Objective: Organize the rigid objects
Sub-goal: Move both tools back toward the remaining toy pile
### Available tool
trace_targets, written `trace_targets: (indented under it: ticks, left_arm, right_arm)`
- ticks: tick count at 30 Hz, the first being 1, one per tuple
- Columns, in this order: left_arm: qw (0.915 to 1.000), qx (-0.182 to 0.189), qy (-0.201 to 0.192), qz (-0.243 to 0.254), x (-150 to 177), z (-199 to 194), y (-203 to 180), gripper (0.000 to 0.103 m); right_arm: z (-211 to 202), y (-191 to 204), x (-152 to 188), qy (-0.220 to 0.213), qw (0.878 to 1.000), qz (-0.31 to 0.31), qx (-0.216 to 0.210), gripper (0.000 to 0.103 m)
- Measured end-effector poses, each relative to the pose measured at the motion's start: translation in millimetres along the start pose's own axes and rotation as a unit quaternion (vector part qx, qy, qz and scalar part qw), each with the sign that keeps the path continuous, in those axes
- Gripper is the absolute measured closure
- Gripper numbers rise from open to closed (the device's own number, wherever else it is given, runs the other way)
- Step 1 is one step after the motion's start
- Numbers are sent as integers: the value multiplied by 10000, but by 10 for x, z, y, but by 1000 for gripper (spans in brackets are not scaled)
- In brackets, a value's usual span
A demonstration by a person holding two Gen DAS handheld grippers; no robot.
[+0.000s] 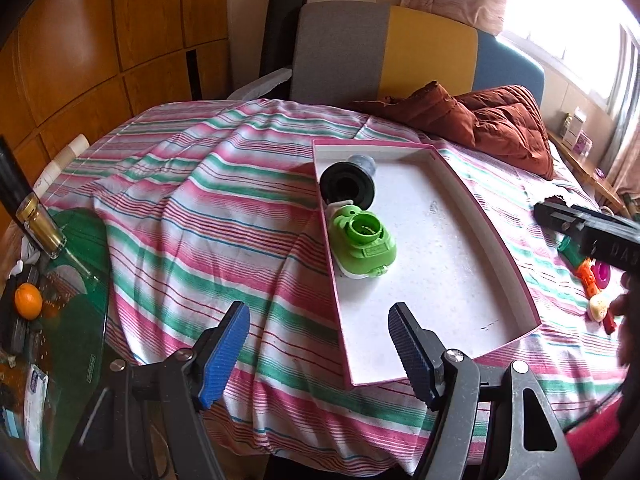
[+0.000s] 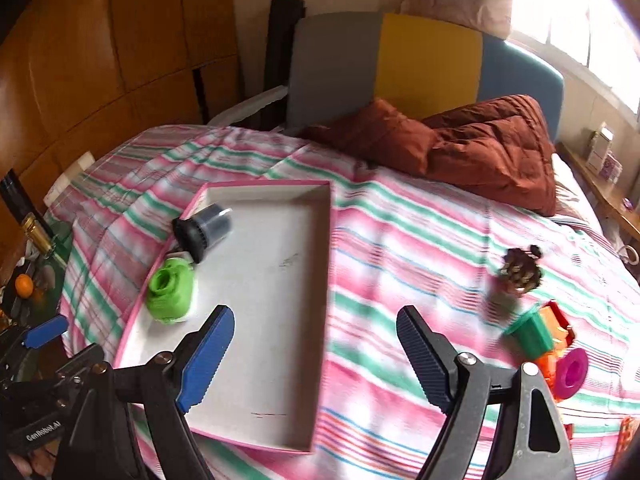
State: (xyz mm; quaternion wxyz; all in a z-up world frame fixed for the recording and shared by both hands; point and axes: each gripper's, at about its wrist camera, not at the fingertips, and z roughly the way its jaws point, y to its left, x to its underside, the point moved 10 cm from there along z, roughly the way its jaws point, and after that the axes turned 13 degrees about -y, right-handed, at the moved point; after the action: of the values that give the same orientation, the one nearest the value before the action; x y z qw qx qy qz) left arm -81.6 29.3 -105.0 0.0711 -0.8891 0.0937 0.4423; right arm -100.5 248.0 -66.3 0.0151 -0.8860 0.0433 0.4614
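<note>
A white tray with a pink rim (image 1: 440,264) (image 2: 272,320) lies on the striped bedspread. In its far left corner are a green plastic lid-like piece (image 1: 362,246) (image 2: 170,294) and a black round part (image 1: 348,184) (image 2: 200,230). My left gripper (image 1: 320,344) stands open over the tray's near left edge, with nothing between its fingers. My right gripper (image 2: 316,356) is open and empty above the tray's near right edge. To the right on the cloth lie a pine cone (image 2: 520,270), a green cup (image 2: 534,334), an orange piece (image 2: 556,326) and a magenta ring (image 2: 572,372) (image 1: 602,274).
A rust-brown quilted jacket (image 2: 480,148) is heaped at the bed's far end before a grey, yellow and blue headboard (image 2: 428,60). At the left a glass side table (image 1: 72,280) carries an orange (image 1: 28,300) and a bottle (image 1: 40,228). A wooden shelf (image 2: 608,196) runs under the window.
</note>
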Motion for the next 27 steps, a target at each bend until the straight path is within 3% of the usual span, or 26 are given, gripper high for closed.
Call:
trace_targets:
  ticks: [9,13,17,20,21,23,27]
  left_arm:
    - [9993,319,-20,175,-63,14,-259,27]
    - [9984,488,-32,285,-140,39,-431,27]
    - [9966,683,-83,445,-264,55,-665,27]
    - [9944,887,-65,567,-361,103,-906,27]
    - [9935,971,-40,591,-389,129,-1002,27]
    - [9914,1156,26,612,-446,187,-1198,27]
    - [9863,1465,35,761,-593,288,-1655,23]
  right_arm:
    - [-178,-1377,-72,-142,9912,607,1166,18]
    - [-259,-2117,-20,-201,9769,1189,1766,18]
    - [-366,-2800,169,-274,9541,1900,2298,18]
    - [-417,-3134,452,-234,9326,2611,2480,18]
    - [-413,-3201,549,-77,9247,2907,2456,18]
    - [-444,-3277,582,-189,9137,3383,2242,18]
    - [-487,-3275,572,-269,9091,3591,2095,18]
